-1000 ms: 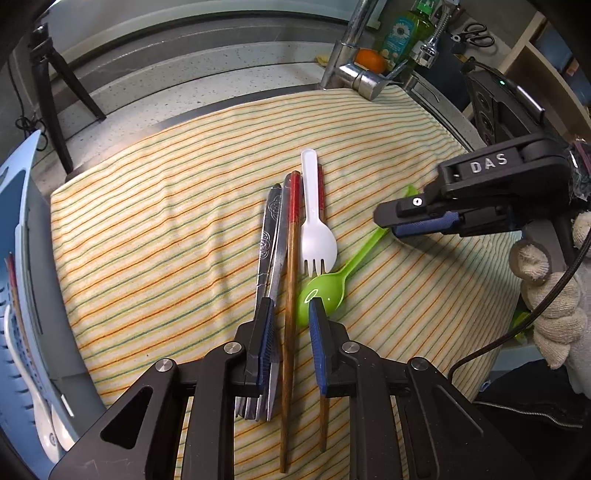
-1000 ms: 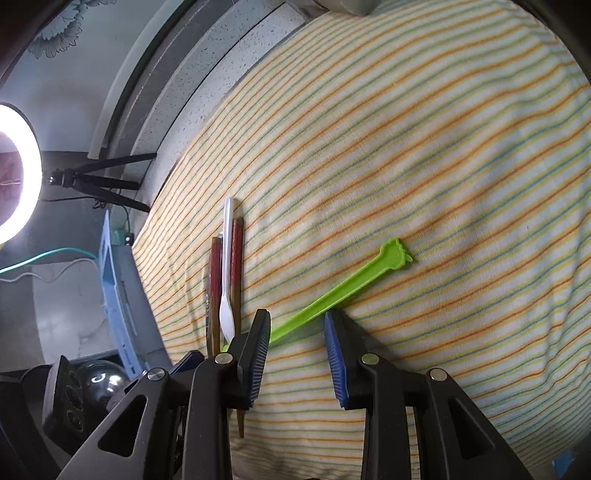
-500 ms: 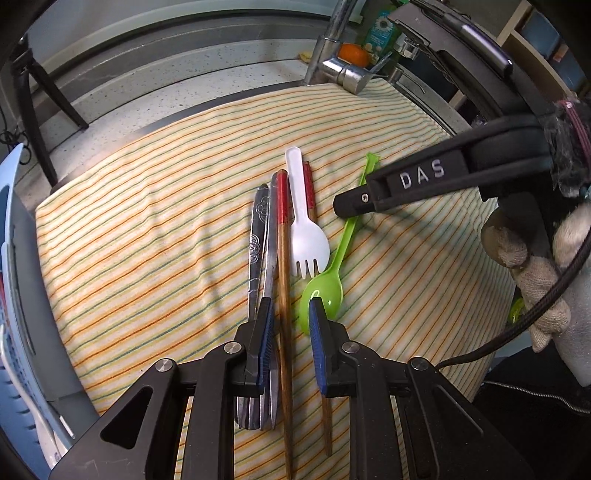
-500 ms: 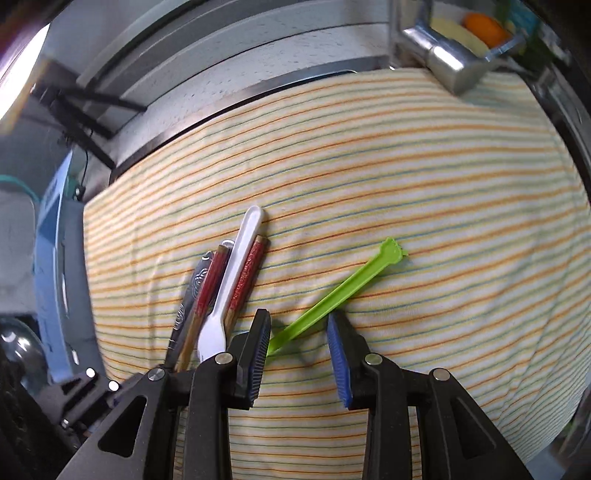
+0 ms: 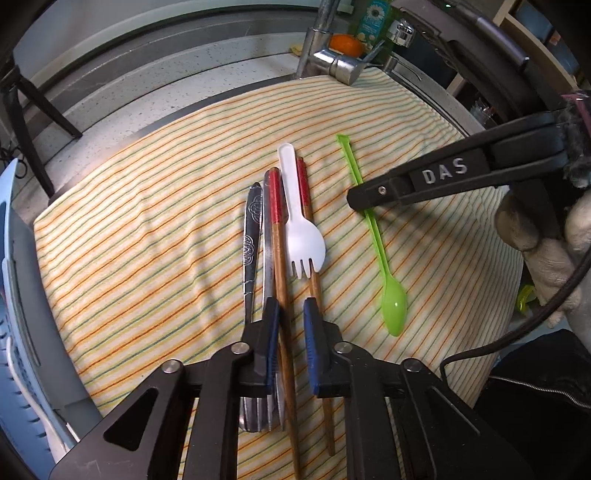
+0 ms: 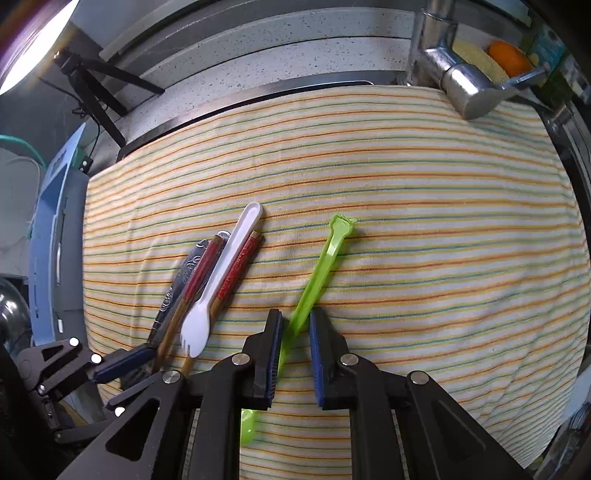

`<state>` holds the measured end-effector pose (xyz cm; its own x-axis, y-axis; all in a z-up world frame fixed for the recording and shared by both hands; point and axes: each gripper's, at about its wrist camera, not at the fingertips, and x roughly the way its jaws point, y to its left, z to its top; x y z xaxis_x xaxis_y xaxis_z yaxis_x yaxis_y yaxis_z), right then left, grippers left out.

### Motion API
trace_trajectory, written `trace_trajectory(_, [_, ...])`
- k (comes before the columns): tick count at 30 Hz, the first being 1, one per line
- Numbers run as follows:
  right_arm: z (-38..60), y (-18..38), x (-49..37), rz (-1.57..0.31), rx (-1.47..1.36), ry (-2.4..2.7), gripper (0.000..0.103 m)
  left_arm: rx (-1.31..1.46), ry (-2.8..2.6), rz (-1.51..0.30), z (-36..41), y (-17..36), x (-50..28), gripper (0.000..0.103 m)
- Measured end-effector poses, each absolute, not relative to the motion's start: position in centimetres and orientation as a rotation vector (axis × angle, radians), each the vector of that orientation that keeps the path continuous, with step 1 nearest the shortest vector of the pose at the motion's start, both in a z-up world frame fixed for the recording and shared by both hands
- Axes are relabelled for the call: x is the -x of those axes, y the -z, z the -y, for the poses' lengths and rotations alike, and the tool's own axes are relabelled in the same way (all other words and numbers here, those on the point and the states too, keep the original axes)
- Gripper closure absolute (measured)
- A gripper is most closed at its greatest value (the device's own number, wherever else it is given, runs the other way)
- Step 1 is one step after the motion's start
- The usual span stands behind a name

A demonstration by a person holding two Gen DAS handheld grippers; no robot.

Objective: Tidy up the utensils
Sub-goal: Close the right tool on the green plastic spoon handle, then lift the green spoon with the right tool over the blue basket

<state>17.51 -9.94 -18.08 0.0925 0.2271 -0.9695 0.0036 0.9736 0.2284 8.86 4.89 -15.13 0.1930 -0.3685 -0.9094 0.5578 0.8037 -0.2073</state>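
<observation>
1. The striped cloth (image 5: 147,240) covers the surface (image 5: 184,88) below the faucet (image 5: 332,59). I judge that it is there to stop the utensils sliding and to give a plain sorting area.

2. Left tool (image 5: 291,328): at 6 o'clock in the left view, pointing steeply down. The jaws are almost closed. One chopstick (image 5: 275,206) runs through the narrow gap. I cannot tell whether the pads pinch it. I judge that this tool steadies the sorted bundle while the other one works.

3. Right tool (image 6: 295,332): its jaws have just been closing and now stand narrow. The spoon handle lies between them, against one pad and clear of the other, so it is not yet clamped.

4. Bundle: metal cutlery (image 5: 253,229), two chopsticks and a white spork (image 5: 299,221) lie side by side, handles towards 12 o'clock. The spork rests on top between the chopsticks.

5. The green spoon (image 5: 376,236) lies alone on the cloth, at 3 o'clock from the bundle and roughly parallel with it, bowl towards 6 o'clock. I judge that it is the last item to be brought alongside.

6. Writing: the right tool's finger reads "DAS" (image 5: 445,171). The green bottle (image 5: 373,18) at 12 o'clock shows a daisy, but its text is too small to read.
</observation>
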Motion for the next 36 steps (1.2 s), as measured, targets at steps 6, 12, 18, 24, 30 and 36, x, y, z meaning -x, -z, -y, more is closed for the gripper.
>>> trace_trajectory(6, [9.8, 18.5, -16.1, -1.487, -0.230, -0.193, 0.086, -0.171, 0.657, -1.234, -5.1, 15.8, -9.5, 0.097])
trace_trajectory(12, [9.7, 18.4, -15.7, -1.468, -0.212, -0.225, 0.090, -0.185, 0.655, -1.236, -4.6, 16.0, -9.9, 0.097])
trace_trajectory(18, [10.4, 18.5, -15.9, -1.464, -0.244, -0.230, 0.093, -0.228, 0.653, -1.246, -3.7, 16.9, -9.9, 0.096])
trace_trajectory(24, [11.3, 18.3, -15.9, -1.455, -0.305, -0.252, 0.097, -0.143, 0.639, -1.256, -4.8, 16.8, -10.1, 0.097])
trace_trajectory(30, [12.9, 17.9, -15.2, -1.443, -0.382, -0.270, 0.097, -0.009, 0.602, -1.234, -7.1, 15.8, -9.7, 0.097])
trace_trajectory(36, [13.1, 16.1, -15.0, -1.407, -0.443, -0.310, 0.097, 0.103, 0.567, -1.198, -9.6, 14.2, -8.8, 0.097])
